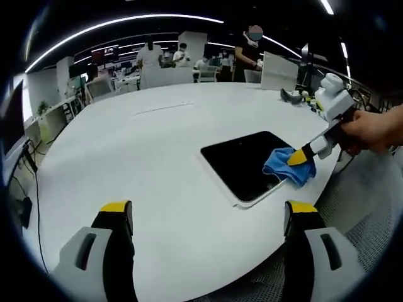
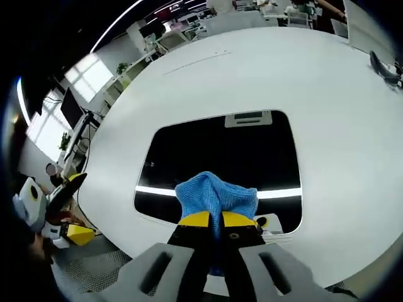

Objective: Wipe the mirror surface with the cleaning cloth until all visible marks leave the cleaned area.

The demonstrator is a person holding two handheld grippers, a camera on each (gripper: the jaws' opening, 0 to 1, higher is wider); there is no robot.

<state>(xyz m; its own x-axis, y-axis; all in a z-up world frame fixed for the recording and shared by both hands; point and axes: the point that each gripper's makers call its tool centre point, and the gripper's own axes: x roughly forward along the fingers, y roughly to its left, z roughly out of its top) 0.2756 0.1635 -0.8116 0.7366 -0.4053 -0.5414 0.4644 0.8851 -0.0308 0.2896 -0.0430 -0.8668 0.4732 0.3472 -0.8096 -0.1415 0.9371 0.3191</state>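
One blue cloth (image 2: 216, 194) pinched by right gripper (image 2: 216, 219), pressed on mirror (image 2: 208, 151)

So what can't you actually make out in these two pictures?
- Marks on the mirror: its dark glass reflects ceiling lights, so smudges can't be told in either view.
- Glass under the blue cloth: covered, right gripper view.
- Small things at the table's far edge: too small, left gripper view.
- Right hand-held gripper: shut on the cloth. Left hand-held gripper: open.
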